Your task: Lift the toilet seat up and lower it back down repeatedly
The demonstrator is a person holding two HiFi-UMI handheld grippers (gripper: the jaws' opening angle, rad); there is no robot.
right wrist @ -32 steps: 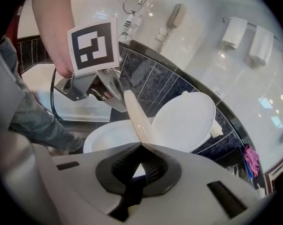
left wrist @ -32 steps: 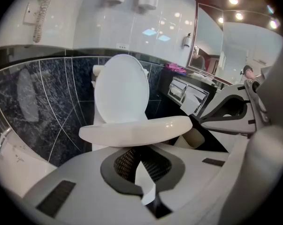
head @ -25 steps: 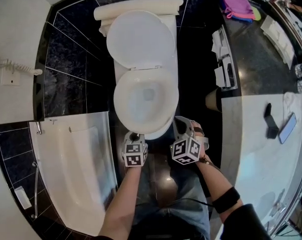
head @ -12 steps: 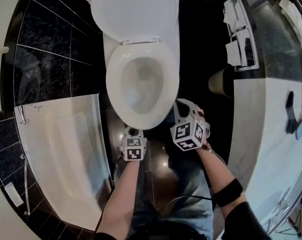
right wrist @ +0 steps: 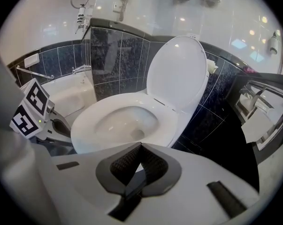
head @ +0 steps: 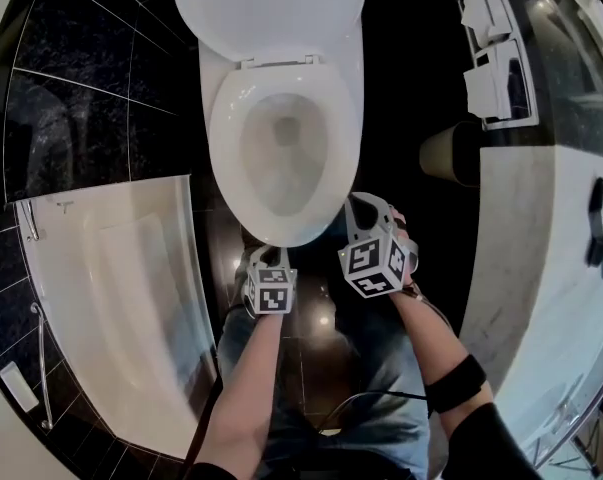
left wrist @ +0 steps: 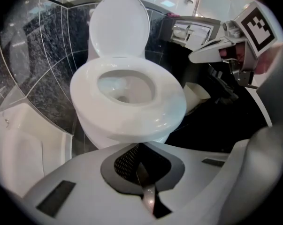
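a white tub fills the left side, set against dark tiled walls. a pale counter runs down the right. between them stands the toilet. its lid is raised and leans back. the seat lies flat on the bowl, down, with nothing touching it. a paper holder hangs on the dark wall to the right of the toilet, and a bin sits on the floor below it.

both grippers hover just in front of the seat's front edge, tilted down toward it. the left gripper is near the front left of the rim and the right gripper near the front right. they are a little apart from each other.

in the left gripper view its fingers are pressed together, tips meeting, with nothing between them. the seat's front curve sits just beyond. in the right gripper view the fingers are likewise closed on nothing, aimed at the seat's near rim.
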